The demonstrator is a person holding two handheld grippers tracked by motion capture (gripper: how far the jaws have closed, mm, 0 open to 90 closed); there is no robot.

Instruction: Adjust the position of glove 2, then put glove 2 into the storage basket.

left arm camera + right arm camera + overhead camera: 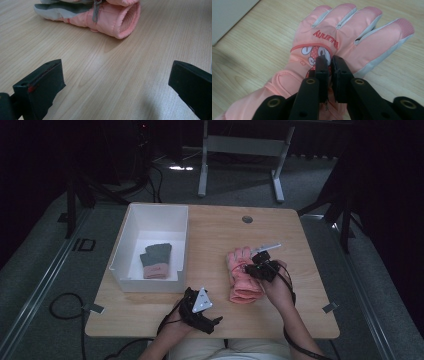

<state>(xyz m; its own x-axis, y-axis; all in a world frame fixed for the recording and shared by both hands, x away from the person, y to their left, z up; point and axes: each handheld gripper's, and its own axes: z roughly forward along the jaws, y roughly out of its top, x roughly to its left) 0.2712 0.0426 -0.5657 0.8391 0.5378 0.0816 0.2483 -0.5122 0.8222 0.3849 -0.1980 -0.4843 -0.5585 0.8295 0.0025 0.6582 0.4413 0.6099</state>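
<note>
A pink ski glove (239,282) with a cartoon print lies palm down on the wooden table (210,232), fingers pointing away from me. My right gripper (257,265) stands over its back. In the right gripper view the glove (352,32) spreads beneath the right gripper (329,60), whose jaws are almost together with only a slit between them and whose tips dig into the fabric at the cartoon. My left gripper (216,321) rests near the table's front edge. Its jaws stand wide apart in the left gripper view (116,72), with bare wood between them and the glove's cuff (120,20) farther off.
A white open box (120,251) stands on the left part of the table and holds a grey glove with a pink cuff (156,260). A round grommet (247,219) sits near the far edge. A white table frame (240,145) stands on the floor beyond.
</note>
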